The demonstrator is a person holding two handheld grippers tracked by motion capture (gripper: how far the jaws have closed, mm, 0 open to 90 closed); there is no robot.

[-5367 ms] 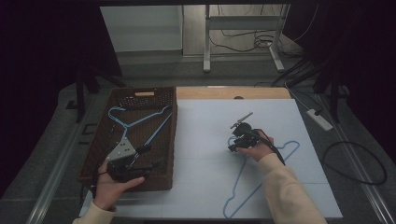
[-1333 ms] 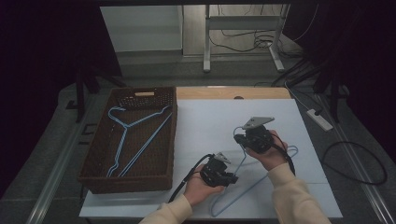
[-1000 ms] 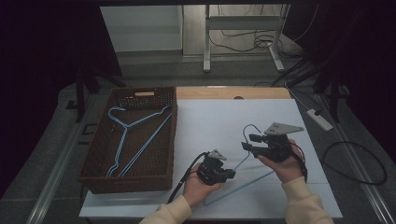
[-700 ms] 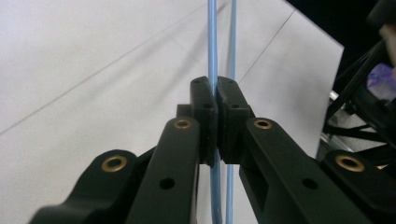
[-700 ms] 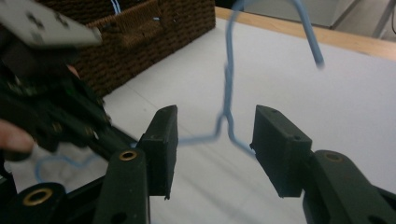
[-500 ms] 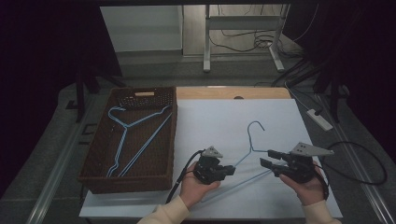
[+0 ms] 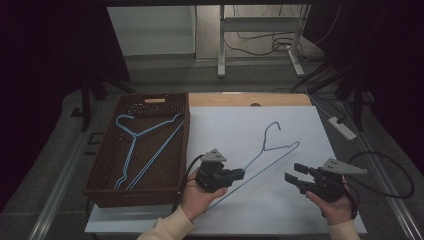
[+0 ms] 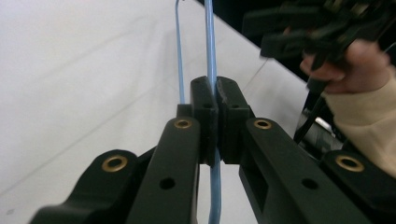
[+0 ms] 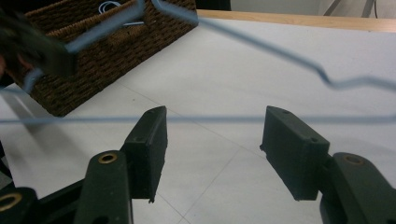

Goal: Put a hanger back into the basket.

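A blue wire hanger (image 7: pixel 272 155) hangs tilted over the white table top, hook pointing to the far side. My left gripper (image 7: pixel 241 174) is shut on its lower wire near the left corner. The left gripper view shows the black jaws (image 8: pixel 215 100) pinched on the blue wire (image 8: pixel 210 56). My right gripper (image 7: pixel 294 173) is open to the right of the hanger, apart from it. In the right gripper view the open gripper (image 9: pixel 212 135) has the hanger wire (image 9: pixel 224 119) crossing in front of it, untouched.
A brown wicker basket (image 7: pixel 100 170) stands at the table's left with two blue hangers (image 7: pixel 134 145) in it; it also shows as the basket (image 9: pixel 93 60). White paper (image 7: pixel 235 125) covers the table. A power strip (image 7: pixel 342 127) and cables lie on the floor at right.
My right gripper has moved off the hanger to the right and nearer the front edge, open. The hanger has swung in the left gripper, its hook now pointing far.
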